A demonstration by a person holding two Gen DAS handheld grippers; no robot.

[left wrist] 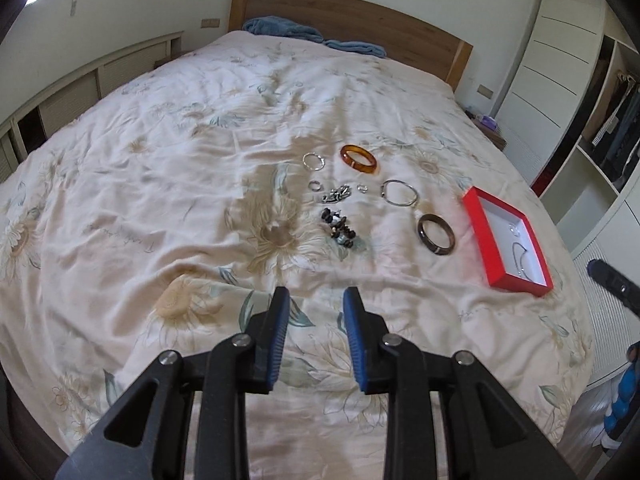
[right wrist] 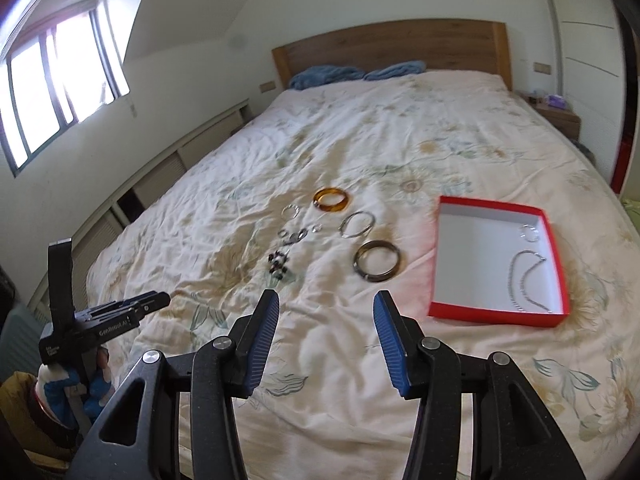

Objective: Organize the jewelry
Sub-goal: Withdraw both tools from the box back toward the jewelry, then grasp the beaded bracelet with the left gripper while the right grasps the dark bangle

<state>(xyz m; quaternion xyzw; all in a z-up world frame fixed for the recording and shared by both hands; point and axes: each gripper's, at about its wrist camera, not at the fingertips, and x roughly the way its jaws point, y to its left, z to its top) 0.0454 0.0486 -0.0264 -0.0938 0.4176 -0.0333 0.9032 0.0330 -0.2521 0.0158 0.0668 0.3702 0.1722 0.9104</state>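
Observation:
Jewelry lies spread on a floral bedspread: an amber bangle [left wrist: 359, 158] [right wrist: 332, 199], a thin silver bangle [left wrist: 399, 193] [right wrist: 357, 224], a dark brown bangle [left wrist: 436, 233] [right wrist: 377, 266], a silver hoop [left wrist: 314, 161], small rings and a dark bead bracelet [left wrist: 341, 233] [right wrist: 279, 265]. A red box [left wrist: 478, 236] [right wrist: 496, 312] with a white inside holds a silver chain [right wrist: 526, 280] and a small silver piece [right wrist: 530, 233]. My left gripper [left wrist: 316, 300] hangs open and empty above the bed's near part. My right gripper [right wrist: 326, 304] is open too, nothing between its blue pads, short of the dark bangle.
A wooden headboard [right wrist: 392, 46] and blue pillows [left wrist: 280, 29] are at the far end. Low louvred cabinets [left wrist: 80, 92] run along the left, a window [right wrist: 52, 92] above them. A wardrobe with hanging clothes [left wrist: 616, 136] and a nightstand [right wrist: 558, 114] stand on the right.

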